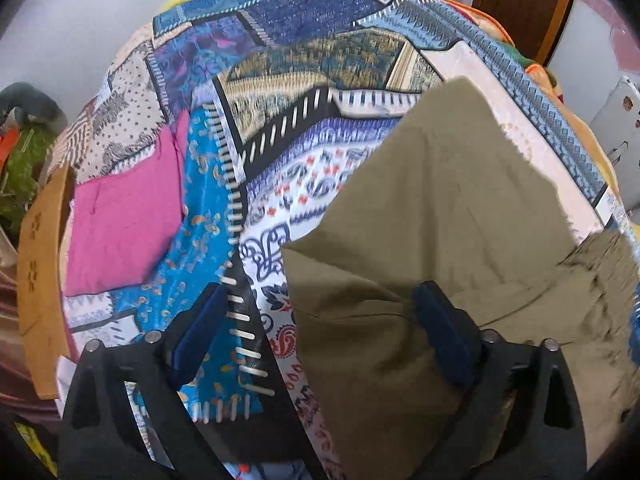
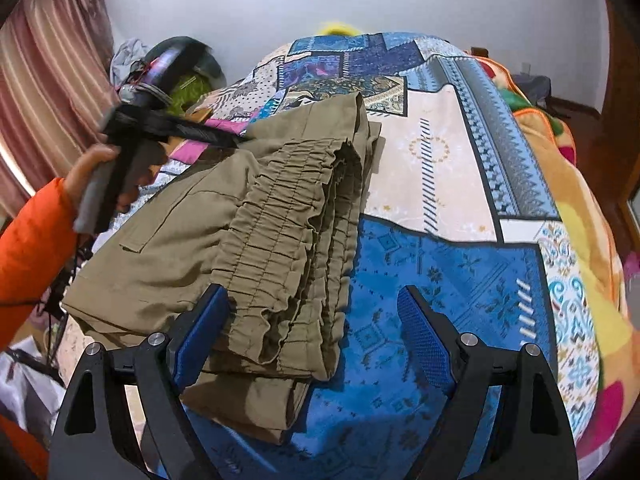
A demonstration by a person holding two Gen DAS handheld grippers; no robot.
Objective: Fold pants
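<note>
Olive-green pants (image 2: 224, 232) lie folded in a stack on the patchwork bedspread (image 2: 440, 184), the gathered elastic waistband facing me in the right wrist view. My right gripper (image 2: 316, 332) is open, low over the near edge of the stack, with its left pad over the waistband and nothing between the pads. In the left wrist view the pants (image 1: 440, 240) fill the lower right. My left gripper (image 1: 320, 336) is open above their left edge, its right pad over the cloth. The left gripper also shows in the right wrist view (image 2: 236, 140), held in a hand at the stack's far left side.
A wooden bed frame edge (image 1: 40, 272) runs along the left. An orange blanket (image 2: 560, 168) lies on the right side of the bed. Curtains (image 2: 40, 100) and a pile of clothes and bags (image 2: 172, 68) stand at the left, near the white wall.
</note>
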